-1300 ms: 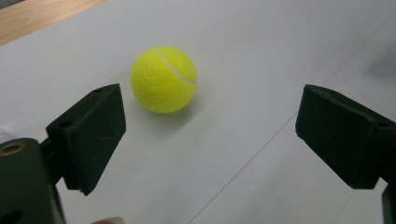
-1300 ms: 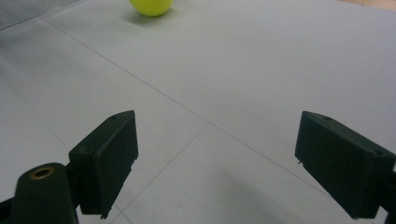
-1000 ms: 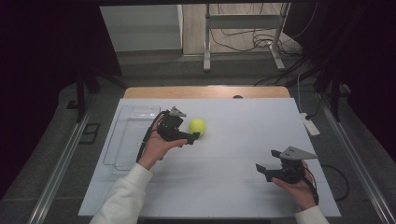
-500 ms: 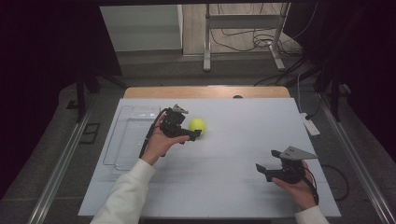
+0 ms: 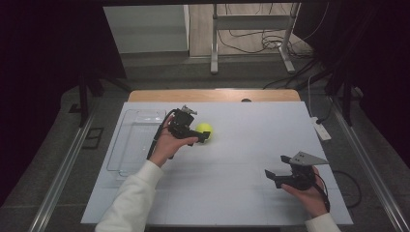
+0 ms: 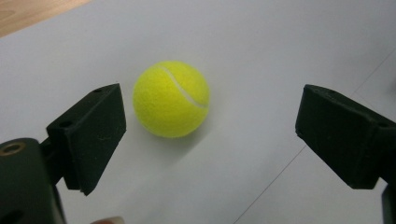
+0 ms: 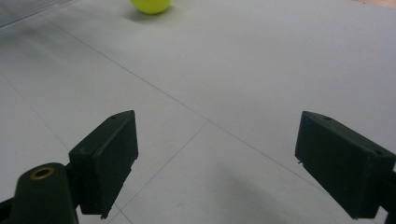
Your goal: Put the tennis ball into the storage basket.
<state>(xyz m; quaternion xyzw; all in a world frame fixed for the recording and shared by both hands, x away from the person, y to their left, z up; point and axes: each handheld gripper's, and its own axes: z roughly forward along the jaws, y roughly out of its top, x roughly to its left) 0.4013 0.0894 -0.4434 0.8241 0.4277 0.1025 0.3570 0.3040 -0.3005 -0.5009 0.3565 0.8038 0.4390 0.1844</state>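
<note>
Our left gripper [image 5: 202,137] hangs just beside the tennis ball [image 5: 204,129], which sits on the white tabletop [image 5: 251,130] left of centre, right of the clear tray [image 5: 126,145]. Its jaws are spread wide, and in the left gripper view the ball [image 6: 171,98] lies ahead between them, closer to the left jaw, untouched. Our right gripper [image 5: 275,175], jaws also spread and empty, rests well apart at the near right, so the left is nearer.
</note>
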